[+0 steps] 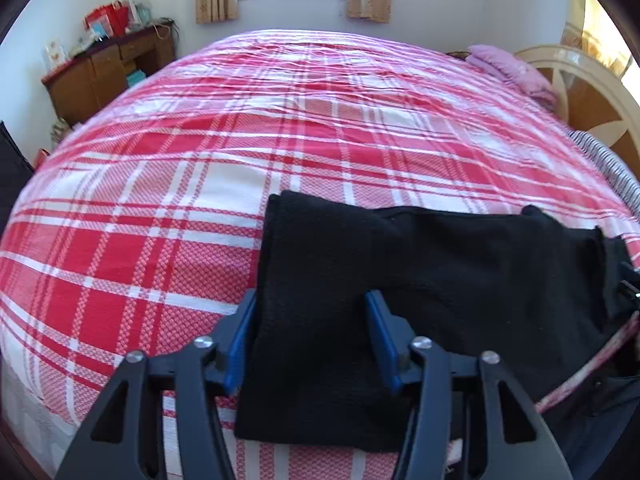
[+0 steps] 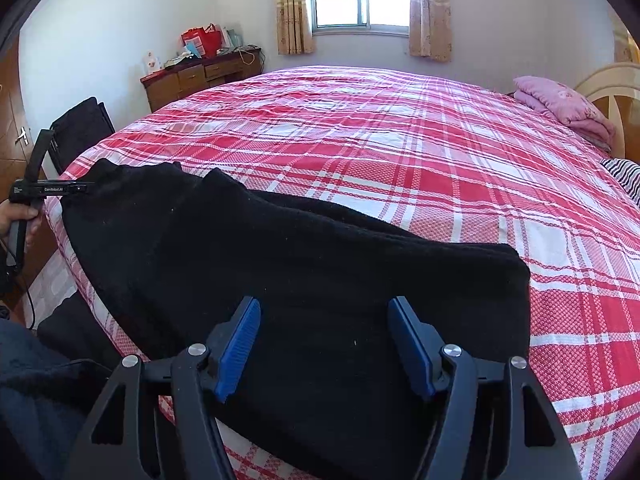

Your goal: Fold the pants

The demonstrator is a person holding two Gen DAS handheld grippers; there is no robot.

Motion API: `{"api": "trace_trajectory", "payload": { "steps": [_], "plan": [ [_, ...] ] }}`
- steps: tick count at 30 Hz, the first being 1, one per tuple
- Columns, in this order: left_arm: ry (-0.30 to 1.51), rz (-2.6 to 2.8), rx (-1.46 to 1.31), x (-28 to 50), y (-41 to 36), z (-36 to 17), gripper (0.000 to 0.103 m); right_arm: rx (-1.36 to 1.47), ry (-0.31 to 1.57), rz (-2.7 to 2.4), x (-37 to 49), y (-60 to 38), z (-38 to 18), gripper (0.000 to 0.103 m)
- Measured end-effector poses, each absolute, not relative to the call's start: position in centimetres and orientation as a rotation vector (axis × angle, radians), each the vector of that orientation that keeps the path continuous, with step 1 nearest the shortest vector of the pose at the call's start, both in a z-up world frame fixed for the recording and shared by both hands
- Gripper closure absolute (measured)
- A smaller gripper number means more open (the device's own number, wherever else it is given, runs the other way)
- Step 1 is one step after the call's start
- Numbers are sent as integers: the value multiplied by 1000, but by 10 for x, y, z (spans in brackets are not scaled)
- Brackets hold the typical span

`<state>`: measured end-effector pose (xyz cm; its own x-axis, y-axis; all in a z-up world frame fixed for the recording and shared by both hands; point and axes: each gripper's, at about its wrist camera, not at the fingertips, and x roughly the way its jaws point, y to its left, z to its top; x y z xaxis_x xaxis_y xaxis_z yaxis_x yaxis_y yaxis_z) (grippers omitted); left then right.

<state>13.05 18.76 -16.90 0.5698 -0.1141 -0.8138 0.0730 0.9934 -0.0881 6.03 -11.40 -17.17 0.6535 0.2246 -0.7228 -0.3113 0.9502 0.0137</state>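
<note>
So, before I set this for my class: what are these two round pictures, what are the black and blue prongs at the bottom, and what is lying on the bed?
There is no robot here. A person holds a hand-operated claw in each hand, and each claw carries a wide-angle camera looking forward along its two fingers, hence the round, bent look. One picture comes from the left claw, the other from the right claw. The prongs are the claws' own fingers, black with blue pads.

On the bed's red and white checked cover lie black pants, spread near the edge. Both claws are open, each with its fingers either side of the cloth; nothing is gripped. In the right view you can see the left claw at the far end of the pants. A folded pink blanket lies by the headboard.
</note>
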Motion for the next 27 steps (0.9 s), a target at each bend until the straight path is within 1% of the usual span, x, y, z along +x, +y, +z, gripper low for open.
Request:
{"api": "trace_trajectory", "payload": {
  "steps": [1, 2, 4, 5, 16, 23, 27],
  "plan": [
    [963, -127, -77, 130, 192, -168, 60, -118, 803, 304, 60, -114, -172, 35],
    [967, -141, -101, 130, 194, -167, 70, -120, 802, 304, 60, -113, -172, 35],
    [975, -178, -150, 130, 199, -165, 79, -121, 802, 302, 61, -113, -172, 35],
    [974, -185, -162, 130, 199, -165, 81, -121, 801, 301, 61, -113, -172, 35],
    [890, -290, -337, 122, 205, -135, 84, -115, 801, 301, 61, -113, -171, 35],
    [827, -408, -365, 116, 174, -105, 85, -27, 794, 310, 59, -122, -163, 35],
    [803, -466, -349, 111, 150, -88, 85, 19, 755, 299, 57, -131, -152, 35]
  ]
}}
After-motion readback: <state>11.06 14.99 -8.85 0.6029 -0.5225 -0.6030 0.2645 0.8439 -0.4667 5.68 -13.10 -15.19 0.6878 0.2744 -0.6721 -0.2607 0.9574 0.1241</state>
